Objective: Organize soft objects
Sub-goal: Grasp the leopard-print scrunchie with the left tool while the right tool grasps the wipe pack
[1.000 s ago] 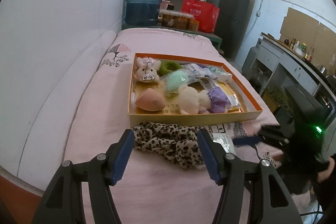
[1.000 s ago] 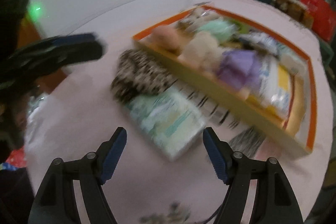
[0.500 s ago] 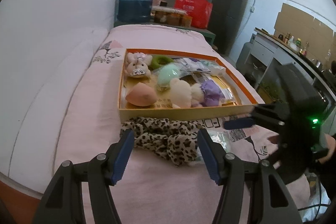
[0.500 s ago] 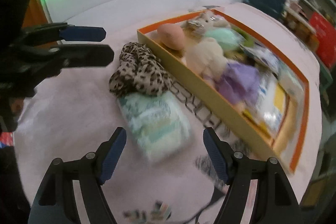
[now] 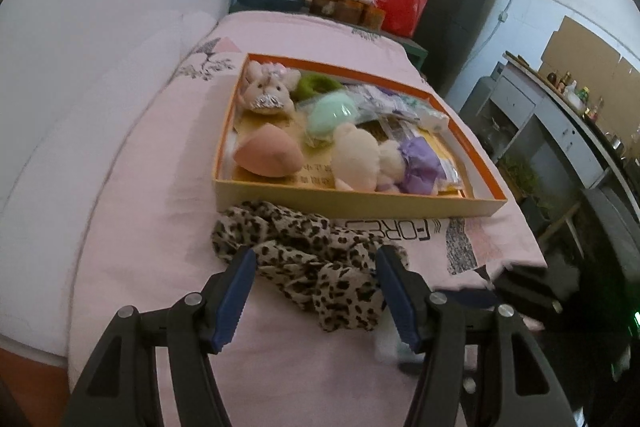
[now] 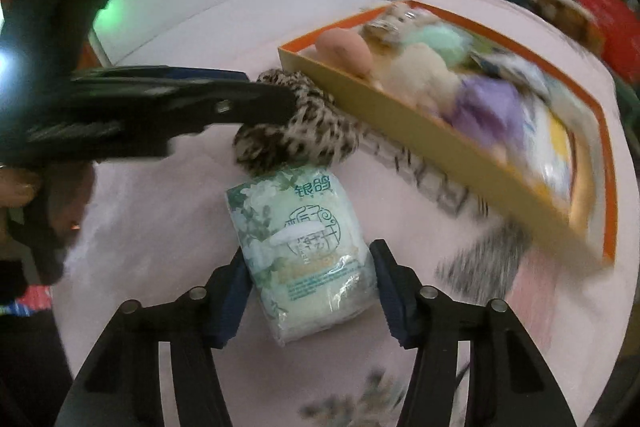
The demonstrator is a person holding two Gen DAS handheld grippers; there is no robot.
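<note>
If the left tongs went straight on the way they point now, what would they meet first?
Most likely the leopard-print scarf, bunched on the pink sheet between the open left tongs. The orange box lies just beyond it; depth is hard to judge.

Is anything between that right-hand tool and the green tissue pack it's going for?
Nothing visible. The right tool has just been closing, and the tissue pack already sits between its fingers with bare pink cloth around it. The leopard-print fabric only touches the pack's far end, beyond the fingers.
</note>
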